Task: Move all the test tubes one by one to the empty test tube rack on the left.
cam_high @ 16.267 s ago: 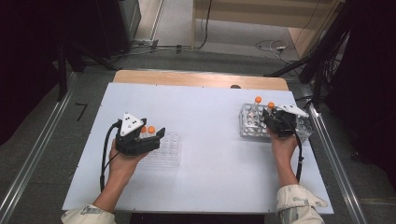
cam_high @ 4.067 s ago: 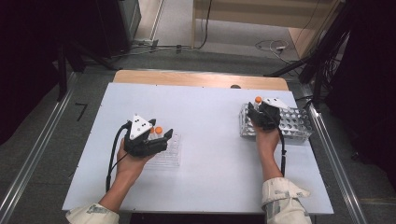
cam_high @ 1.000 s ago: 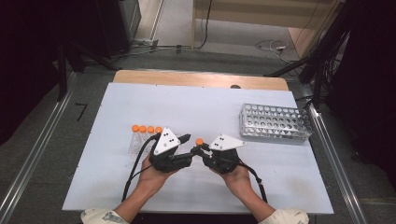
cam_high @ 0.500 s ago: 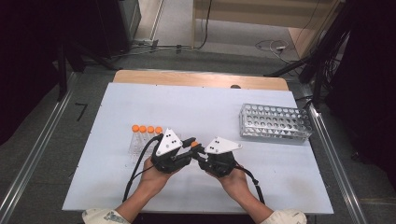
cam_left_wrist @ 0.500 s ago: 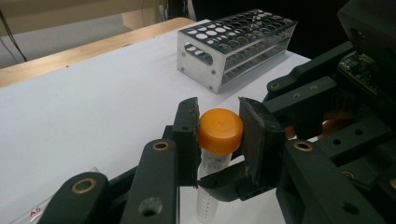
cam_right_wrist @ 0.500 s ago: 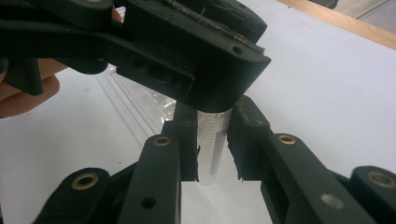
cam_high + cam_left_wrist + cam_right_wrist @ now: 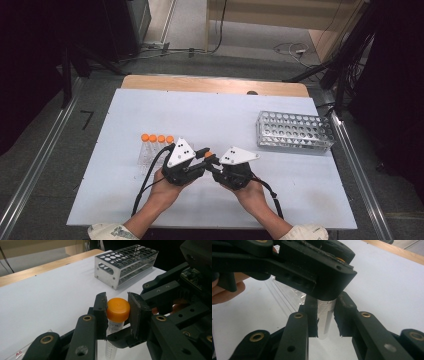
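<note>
Left gripper (image 7: 117,312) clamps orange-capped tube (image 7: 117,311) at cap; right gripper (image 7: 325,315) grasps its clear body. Table (image 7: 225,115): metal rack (image 7: 294,131) far right, four capped tubes (image 7: 156,139) left; tube's lower end hidden

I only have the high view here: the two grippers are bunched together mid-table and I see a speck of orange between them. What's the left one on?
Observer: The left gripper has its jaws closed on the orange cap of a clear tube.
Operator: And the right one?
Observer: The right gripper has its jaws on either side of that tube's clear body, below the left gripper.
Operator: Is the rack loaded?
Observer: In the left gripper view, the holes of the rack that show look empty.
</note>
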`<state>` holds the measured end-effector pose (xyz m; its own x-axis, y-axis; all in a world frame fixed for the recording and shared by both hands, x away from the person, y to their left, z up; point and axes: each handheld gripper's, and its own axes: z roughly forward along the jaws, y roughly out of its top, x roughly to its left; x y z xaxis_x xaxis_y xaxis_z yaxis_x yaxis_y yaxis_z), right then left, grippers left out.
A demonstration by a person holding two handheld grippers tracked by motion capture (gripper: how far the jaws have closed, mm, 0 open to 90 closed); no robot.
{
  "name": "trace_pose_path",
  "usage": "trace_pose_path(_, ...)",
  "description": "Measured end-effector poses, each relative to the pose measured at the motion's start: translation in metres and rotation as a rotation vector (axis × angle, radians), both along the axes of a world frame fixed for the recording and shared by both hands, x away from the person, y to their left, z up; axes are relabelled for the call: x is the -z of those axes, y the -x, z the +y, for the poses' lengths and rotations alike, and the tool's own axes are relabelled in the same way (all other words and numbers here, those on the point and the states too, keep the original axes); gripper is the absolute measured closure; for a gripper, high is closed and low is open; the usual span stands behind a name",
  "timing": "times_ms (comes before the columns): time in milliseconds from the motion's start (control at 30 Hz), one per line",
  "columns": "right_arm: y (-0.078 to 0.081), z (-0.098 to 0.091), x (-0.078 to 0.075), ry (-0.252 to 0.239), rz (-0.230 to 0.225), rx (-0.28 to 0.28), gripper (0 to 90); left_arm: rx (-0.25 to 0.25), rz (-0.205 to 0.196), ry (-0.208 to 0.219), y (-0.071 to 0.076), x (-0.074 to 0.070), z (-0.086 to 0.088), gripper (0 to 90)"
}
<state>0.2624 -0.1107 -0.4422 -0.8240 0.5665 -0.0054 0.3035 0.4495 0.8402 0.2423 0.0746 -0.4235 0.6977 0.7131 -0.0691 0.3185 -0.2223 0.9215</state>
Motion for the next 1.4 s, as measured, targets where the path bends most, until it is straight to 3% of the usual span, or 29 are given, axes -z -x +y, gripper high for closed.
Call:
trace_pose_path(67, 0.000, 0.000, 0.000, -0.006, 0.000, -0.008, 68.1, -0.001, 0.000, 0.007, 0.000, -0.001, 0.000, 70.7)
trace_pose_path(267, 0.000, 0.000, -0.003, -0.023, 0.021, -0.018, 34.4, -0.008, -0.009, 0.032, -0.001, -0.008, 0.007, 70.7)
trace_pose_path(400, -0.002, -0.002, -0.004, -0.038, 0.045, -0.006, 24.8, -0.031, -0.024, 0.064, -0.002, -0.019, 0.017, 70.8)
trace_pose_path(700, -0.004, -0.001, -0.002, -0.034, 0.069, -0.007, 22.0, -0.103, -0.063, 0.127, -0.003, -0.039, 0.046, 70.7)
trace_pose_path(767, -0.004, -0.001, -0.002, -0.032, 0.067, -0.007, 22.0, -0.126, -0.067, 0.120, -0.004, -0.040, 0.050, 70.7)
trace_pose_path(867, -0.005, -0.001, -0.001, -0.028, 0.068, -0.005, 22.0, -0.175, -0.100, 0.076, -0.006, -0.040, 0.055, 70.7)
trace_pose_path(1033, -0.005, 0.000, 0.000, -0.021, 0.068, -0.002, 22.0, -0.239, -0.110, 0.041, -0.013, -0.035, 0.062, 70.7)
trace_pose_path(1267, -0.005, -0.001, 0.000, -0.021, 0.065, 0.002, 22.0, -0.268, -0.108, 0.004, -0.020, -0.027, 0.065, 70.7)
trace_pose_path(1400, -0.005, 0.000, 0.001, -0.014, 0.064, 0.002, 22.0, -0.260, -0.080, -0.008, -0.024, -0.021, 0.063, 70.6)
